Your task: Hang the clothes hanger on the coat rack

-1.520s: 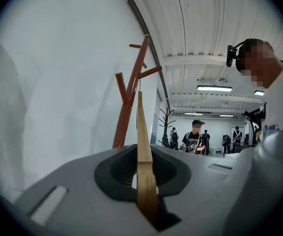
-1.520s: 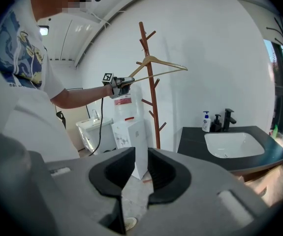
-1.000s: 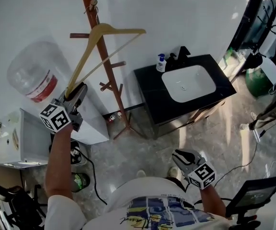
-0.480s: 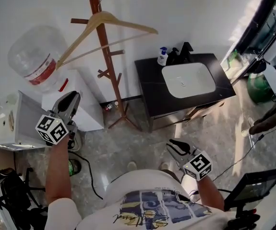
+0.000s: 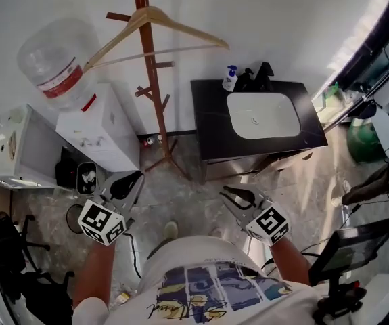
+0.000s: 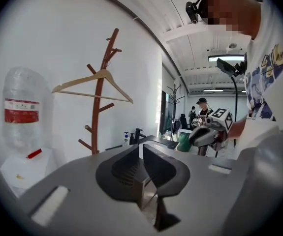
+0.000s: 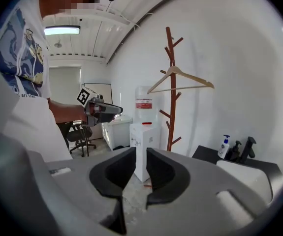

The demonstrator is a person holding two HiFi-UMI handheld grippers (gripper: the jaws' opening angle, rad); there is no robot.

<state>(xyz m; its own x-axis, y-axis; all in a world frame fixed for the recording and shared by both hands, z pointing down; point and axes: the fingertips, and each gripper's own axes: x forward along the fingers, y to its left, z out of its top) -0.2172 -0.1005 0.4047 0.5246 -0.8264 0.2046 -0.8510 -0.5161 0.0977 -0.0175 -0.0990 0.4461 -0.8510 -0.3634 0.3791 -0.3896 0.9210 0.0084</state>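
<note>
That pale wooden clothes hanger hangs near the top of the reddish-brown coat rack, bar running left-right, well ahead of both empty grippers; the left gripper has just been closing to basically shut, and the right gripper looks a crack apart.

overhead head view, gripper views share coat rack

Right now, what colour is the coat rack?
Reddish-brown wood; the coat rack shows best in the right gripper view.

One clothes hanger, one coat rack, one water bottle, one washbasin, one soap bottle, two grippers, left gripper, right gripper
</note>
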